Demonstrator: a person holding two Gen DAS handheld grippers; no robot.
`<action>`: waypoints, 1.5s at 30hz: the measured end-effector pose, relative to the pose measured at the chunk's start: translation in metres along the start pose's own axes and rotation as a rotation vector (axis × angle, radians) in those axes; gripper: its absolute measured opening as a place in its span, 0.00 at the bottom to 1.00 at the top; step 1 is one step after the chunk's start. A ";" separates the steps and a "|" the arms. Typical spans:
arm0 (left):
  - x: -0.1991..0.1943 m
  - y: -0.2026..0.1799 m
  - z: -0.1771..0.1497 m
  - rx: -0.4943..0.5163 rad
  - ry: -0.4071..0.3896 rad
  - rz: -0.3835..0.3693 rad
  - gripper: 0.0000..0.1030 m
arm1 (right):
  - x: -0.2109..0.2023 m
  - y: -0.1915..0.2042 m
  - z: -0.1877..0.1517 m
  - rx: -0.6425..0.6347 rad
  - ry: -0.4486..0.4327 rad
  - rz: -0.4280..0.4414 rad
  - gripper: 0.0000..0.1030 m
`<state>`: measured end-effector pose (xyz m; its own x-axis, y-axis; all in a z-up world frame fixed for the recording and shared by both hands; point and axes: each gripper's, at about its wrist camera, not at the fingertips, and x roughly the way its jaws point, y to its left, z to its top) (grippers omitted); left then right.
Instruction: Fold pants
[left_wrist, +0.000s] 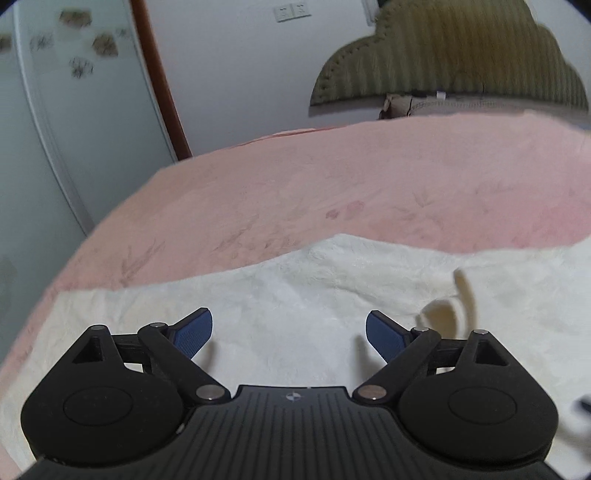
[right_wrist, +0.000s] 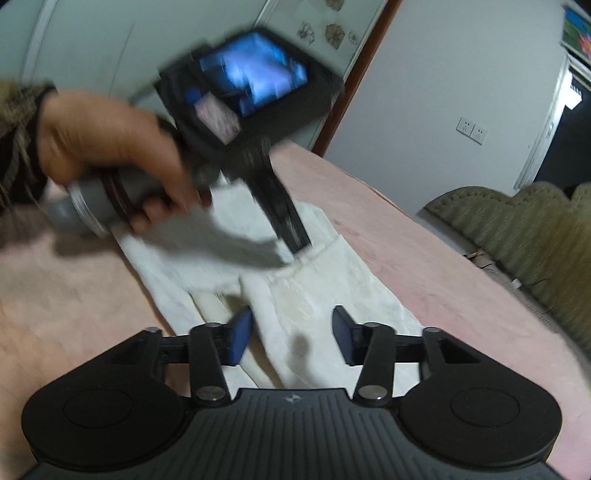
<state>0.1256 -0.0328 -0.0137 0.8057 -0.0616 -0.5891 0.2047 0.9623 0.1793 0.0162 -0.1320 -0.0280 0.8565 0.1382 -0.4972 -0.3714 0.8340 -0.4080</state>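
Nearest, the right hand-held gripper (right_wrist: 291, 334) has its blue pads spread either side of a raised fold in the white, crinkly fabric pants (right_wrist: 325, 280), not yet pinching. The pants lie flat and lengthwise on the pink bed (right_wrist: 424, 258), apparently still unfolded. Farther off, the left hand-held gripper (left_wrist: 289, 332) hovers spread wide over the cloth, holding nothing.
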 end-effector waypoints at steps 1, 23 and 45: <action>-0.007 0.008 0.003 -0.058 0.011 -0.067 0.90 | 0.001 0.003 0.000 -0.009 0.000 0.010 0.26; 0.049 0.007 -0.039 -0.776 0.541 -0.905 0.29 | -0.036 -0.028 -0.004 0.193 -0.106 0.097 0.08; 0.025 0.022 -0.061 -0.691 0.397 -0.764 0.17 | -0.002 -0.042 -0.021 0.385 0.060 0.181 0.08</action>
<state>0.1157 0.0030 -0.0726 0.3380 -0.7329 -0.5904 0.1183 0.6554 -0.7459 0.0228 -0.1780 -0.0258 0.7633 0.2793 -0.5825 -0.3433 0.9392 0.0004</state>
